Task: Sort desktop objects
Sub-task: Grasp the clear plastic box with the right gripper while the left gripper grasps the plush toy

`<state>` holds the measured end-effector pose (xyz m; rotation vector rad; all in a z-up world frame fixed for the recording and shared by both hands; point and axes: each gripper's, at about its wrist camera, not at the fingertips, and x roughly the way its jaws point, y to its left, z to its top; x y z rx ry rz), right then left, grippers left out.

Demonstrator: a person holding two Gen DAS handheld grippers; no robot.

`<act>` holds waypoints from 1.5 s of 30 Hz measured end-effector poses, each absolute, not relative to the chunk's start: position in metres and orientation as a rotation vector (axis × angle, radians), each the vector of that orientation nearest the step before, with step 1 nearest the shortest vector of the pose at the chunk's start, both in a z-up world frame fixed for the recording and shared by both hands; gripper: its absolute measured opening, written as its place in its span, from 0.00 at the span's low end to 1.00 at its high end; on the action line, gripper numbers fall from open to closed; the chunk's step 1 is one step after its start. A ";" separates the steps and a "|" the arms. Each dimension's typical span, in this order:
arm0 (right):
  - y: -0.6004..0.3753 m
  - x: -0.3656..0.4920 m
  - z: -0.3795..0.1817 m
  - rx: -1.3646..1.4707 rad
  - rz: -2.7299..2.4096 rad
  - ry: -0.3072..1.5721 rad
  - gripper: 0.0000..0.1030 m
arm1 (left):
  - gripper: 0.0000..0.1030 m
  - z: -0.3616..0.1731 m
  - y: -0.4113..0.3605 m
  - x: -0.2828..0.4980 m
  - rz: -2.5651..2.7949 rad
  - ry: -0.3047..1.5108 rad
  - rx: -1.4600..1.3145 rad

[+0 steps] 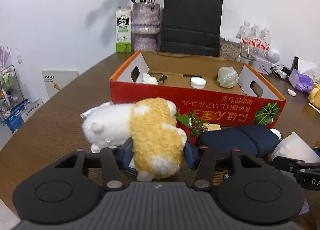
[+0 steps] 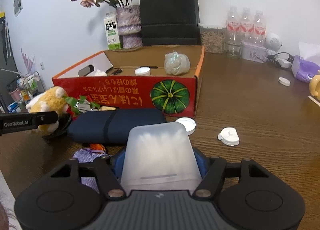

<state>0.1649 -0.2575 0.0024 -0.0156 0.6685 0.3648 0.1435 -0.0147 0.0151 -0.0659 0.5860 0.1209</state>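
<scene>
Pinching the fluffy yellow-and-white plush toy [image 1: 156, 136] in my left claw [image 1: 159, 154], right claw [image 2: 160, 162] clamping the frosted plastic cup [image 2: 160, 154], red cardboard box [image 2: 128, 93] straight ahead.

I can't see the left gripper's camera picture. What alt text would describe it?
The left gripper has its blue fingers against both sides of a yellow and white plush toy lying on a brown table. Behind it stands an open red cardboard box, with a dark blue pouch to the right.
</scene>
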 end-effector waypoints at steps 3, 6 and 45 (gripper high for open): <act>-0.256 0.161 0.010 -0.015 0.357 0.644 0.63 | 0.48 0.020 -0.013 0.138 0.124 0.555 -0.048; -0.254 0.156 0.021 -0.012 0.344 0.614 0.63 | 0.47 0.025 -0.011 0.131 0.110 0.526 -0.037; -0.148 0.246 0.105 -0.021 0.214 0.456 0.63 | 0.47 0.090 0.021 0.215 -0.107 0.299 0.004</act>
